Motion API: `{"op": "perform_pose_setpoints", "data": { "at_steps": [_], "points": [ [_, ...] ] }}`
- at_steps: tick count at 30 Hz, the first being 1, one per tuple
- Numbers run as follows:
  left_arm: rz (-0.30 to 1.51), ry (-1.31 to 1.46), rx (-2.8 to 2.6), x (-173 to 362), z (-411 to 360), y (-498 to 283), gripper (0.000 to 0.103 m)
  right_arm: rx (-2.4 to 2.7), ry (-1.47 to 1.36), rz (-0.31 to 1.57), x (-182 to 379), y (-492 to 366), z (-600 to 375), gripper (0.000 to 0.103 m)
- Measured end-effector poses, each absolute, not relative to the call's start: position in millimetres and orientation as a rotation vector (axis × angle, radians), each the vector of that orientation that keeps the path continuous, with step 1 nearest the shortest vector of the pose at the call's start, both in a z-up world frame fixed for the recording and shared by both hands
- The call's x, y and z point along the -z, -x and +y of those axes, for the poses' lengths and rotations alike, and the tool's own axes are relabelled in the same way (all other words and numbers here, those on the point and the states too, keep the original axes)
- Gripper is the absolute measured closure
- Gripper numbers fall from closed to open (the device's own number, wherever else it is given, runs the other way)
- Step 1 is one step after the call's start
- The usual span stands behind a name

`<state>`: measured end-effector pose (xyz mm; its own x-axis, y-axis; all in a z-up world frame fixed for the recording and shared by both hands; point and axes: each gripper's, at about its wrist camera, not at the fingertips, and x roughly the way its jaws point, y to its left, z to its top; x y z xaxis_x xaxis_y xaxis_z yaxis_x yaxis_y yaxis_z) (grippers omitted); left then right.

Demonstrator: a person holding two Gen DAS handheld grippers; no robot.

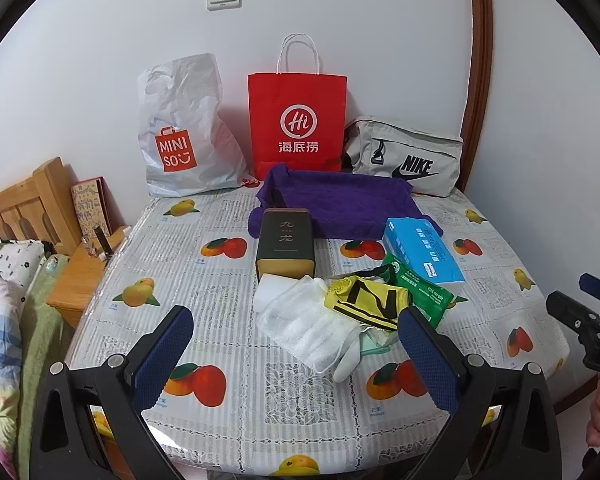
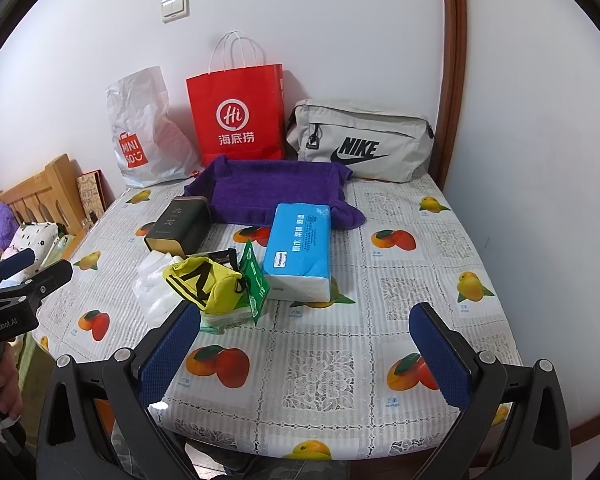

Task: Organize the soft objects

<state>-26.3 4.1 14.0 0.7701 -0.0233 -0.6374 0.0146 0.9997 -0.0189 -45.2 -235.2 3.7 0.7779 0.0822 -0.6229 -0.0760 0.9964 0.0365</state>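
A yellow pouch with black stripes (image 1: 370,300) (image 2: 208,286) lies mid-table on a green wipes pack (image 1: 422,290) (image 2: 256,284). White bubble wrap (image 1: 308,328) (image 2: 156,290) lies to its left. A blue tissue pack (image 1: 422,248) (image 2: 300,246) lies to its right. A purple towel (image 1: 340,204) (image 2: 276,190) lines a tray behind them. My left gripper (image 1: 300,328) is open and empty, just in front of the bubble wrap. My right gripper (image 2: 306,322) is open and empty over the table in front of the tissue pack.
A dark tin box (image 1: 286,242) (image 2: 180,226) lies left of the towel. A white Miniso bag (image 1: 180,132), a red paper bag (image 1: 298,120) and a grey Nike bag (image 1: 408,156) lean on the back wall. A wooden bed frame (image 1: 32,204) stands left of the table.
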Motion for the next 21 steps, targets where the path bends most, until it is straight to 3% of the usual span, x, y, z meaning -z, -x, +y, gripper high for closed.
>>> {"op": "perform_pose_setpoints", "data": {
  "at_steps": [17,21],
  "points": [
    [0.767,0.048,0.032,37,23,-5,0.0,-0.157,0.003,0.701,30,12,-227,0.0],
    [0.797,0.062,0.035,57,29,-16,0.0,-0.199,-0.004,0.737,53,-10,-221,0.006]
  ]
}}
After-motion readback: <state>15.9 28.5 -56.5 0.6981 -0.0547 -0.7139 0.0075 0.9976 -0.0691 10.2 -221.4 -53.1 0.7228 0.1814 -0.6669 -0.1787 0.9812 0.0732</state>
